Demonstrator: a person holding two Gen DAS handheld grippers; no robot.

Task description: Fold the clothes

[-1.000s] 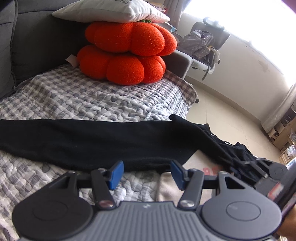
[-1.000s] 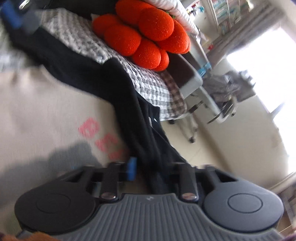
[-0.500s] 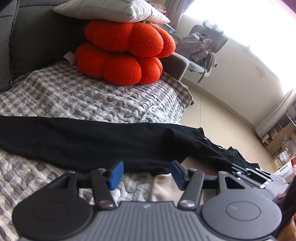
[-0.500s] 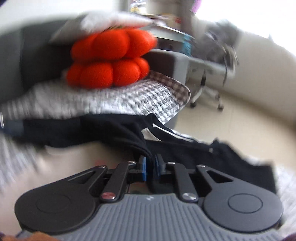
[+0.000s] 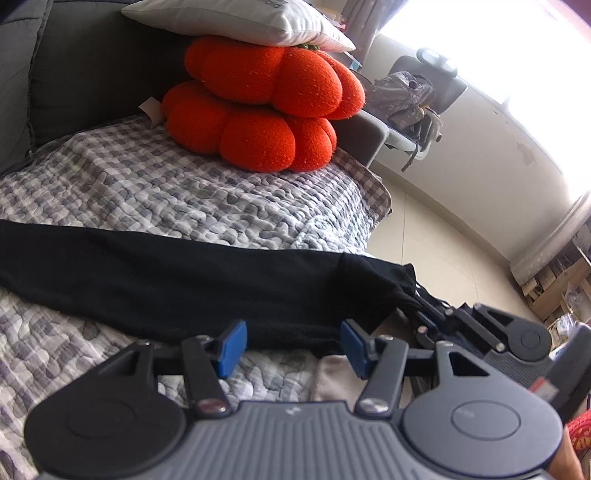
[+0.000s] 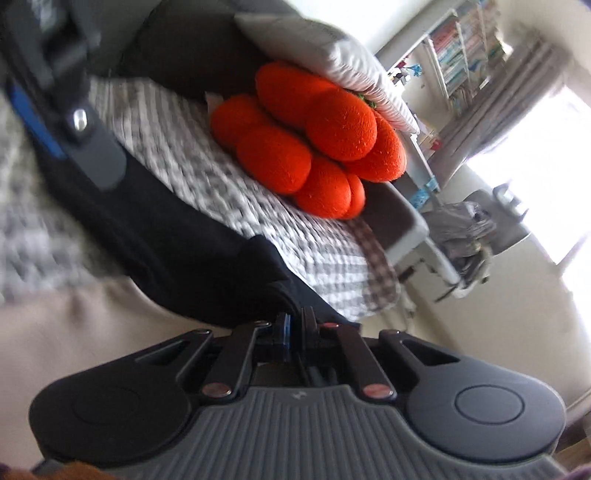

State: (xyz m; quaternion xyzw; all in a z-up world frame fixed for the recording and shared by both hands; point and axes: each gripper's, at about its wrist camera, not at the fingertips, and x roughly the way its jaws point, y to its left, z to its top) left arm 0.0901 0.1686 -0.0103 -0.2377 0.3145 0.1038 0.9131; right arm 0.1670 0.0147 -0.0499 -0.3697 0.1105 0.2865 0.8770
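Observation:
A long black garment [image 5: 166,273] lies across the grey checked quilt [image 5: 184,192] on the sofa. Its right end is bunched and folded back. My right gripper [image 6: 295,325] has its jaws closing on that bunched black fabric [image 6: 273,291], and the pads pinch it; it also shows at the right of the left wrist view as the right gripper [image 5: 417,314]. My left gripper [image 5: 293,345] stands open just short of the garment's near edge, with nothing between its blue pads [image 5: 231,347]. One left finger [image 6: 85,147] shows at the upper left of the right wrist view.
A beige cloth [image 5: 332,380] lies under the black garment at the front. Two orange pumpkin cushions [image 5: 258,110] and a white pillow [image 5: 236,18] are stacked at the sofa's far end. Beyond stand an office chair with a bag [image 5: 406,99] and bare floor [image 5: 443,240].
The right gripper has pinched tighter on the black fabric and drawn its hanging end up and in toward the sofa, bunching it. The left gripper has stayed open and almost still.

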